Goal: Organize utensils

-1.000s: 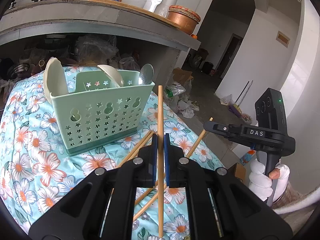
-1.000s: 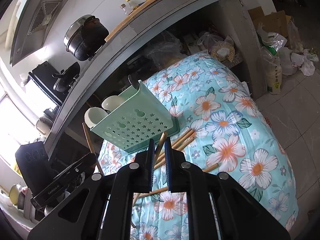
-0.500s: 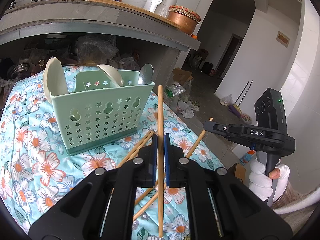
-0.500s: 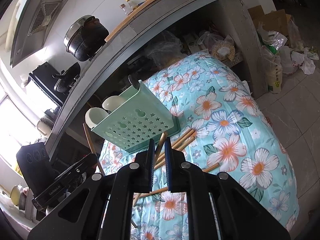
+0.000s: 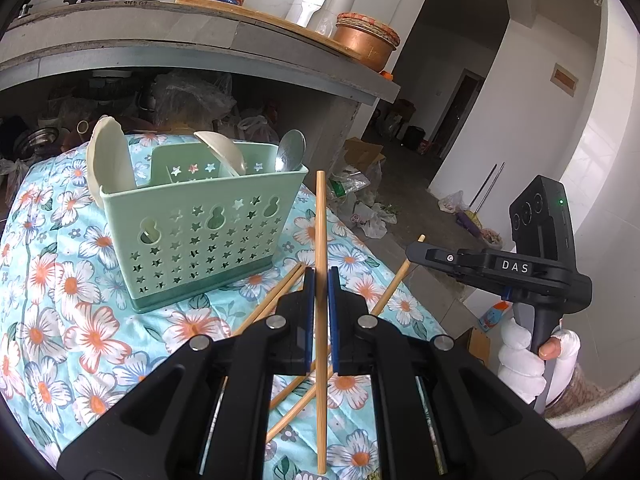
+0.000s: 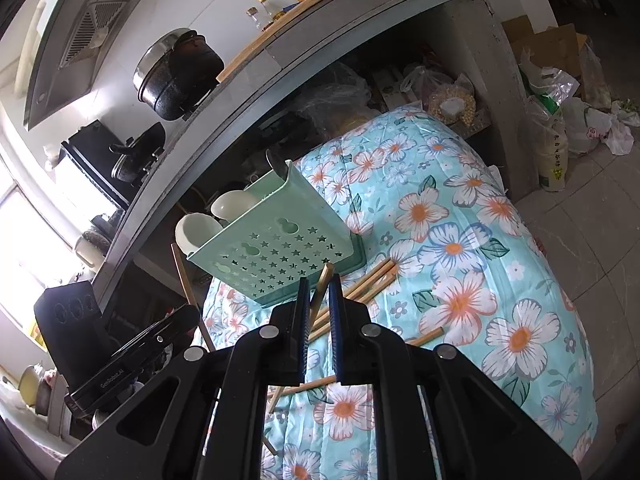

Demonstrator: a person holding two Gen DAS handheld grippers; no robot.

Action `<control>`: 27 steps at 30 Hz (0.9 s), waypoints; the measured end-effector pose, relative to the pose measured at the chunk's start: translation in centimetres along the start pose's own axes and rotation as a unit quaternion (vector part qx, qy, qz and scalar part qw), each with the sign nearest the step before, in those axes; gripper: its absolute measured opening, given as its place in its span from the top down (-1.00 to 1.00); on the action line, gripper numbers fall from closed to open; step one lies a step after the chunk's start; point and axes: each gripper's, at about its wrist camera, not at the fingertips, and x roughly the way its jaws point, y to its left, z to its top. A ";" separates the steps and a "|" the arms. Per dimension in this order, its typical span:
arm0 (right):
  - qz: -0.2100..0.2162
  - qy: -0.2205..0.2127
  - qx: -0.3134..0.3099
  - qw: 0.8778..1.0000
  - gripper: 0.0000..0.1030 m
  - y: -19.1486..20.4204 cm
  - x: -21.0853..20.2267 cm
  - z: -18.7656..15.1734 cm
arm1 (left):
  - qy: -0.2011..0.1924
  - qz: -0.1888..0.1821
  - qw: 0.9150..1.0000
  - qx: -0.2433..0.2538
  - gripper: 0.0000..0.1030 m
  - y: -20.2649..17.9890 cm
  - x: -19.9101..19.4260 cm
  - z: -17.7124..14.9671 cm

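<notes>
**Spotter:** Where are we in the job?

**Operator:** Mid-transfer, as I read it. My left gripper (image 5: 319, 292) has its jaws pinching one chopstick (image 5: 320, 220), which stands upright at the centre of the left wrist view, its top level with the rim of the green basket (image 5: 208, 236). My right gripper (image 6: 319, 300) has its jaws pressed on a second chopstick (image 6: 322, 284), whose tip pokes up in front of the basket's perforated wall in the right wrist view.

**Spotter:** And next?

**Operator:** I judge each stick must be lifted over the rim and dropped tip-down into a compartment. The left one stands to the right of the basket, so I'd carry it up and leftward in frame first.

**Spotter:** What's in the basket already?

**Operator:** A pale ladle-like spoon (image 5: 108, 160) at the left end, a second pale spoon (image 5: 222, 152) near the middle, and a metal spoon (image 5: 291, 154) at the right end. I can't tell which compartment holds which.

**Spotter:** Leftovers?

**Operator:** Several loose chopsticks (image 6: 370, 278) lie crossed on the floral cloth (image 6: 460, 248) over the worktop, just in front of the basket.
</notes>
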 end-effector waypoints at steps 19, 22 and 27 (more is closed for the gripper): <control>0.009 -0.019 -0.011 1.000 0.85 1.4 -0.9 0.8 | -0.032 -0.012 0.999 0.003 0.89 -0.3 -1.6 0.9; 0.011 -0.025 -0.016 1.000 0.86 1.8 -1.1 1.0 | -0.045 -0.014 0.999 0.003 0.89 -0.2 -2.5 1.2; 0.012 -0.038 -0.030 0.999 0.88 2.6 -1.5 2.1 | -0.072 -0.020 0.997 -0.006 0.89 0.4 -4.3 2.5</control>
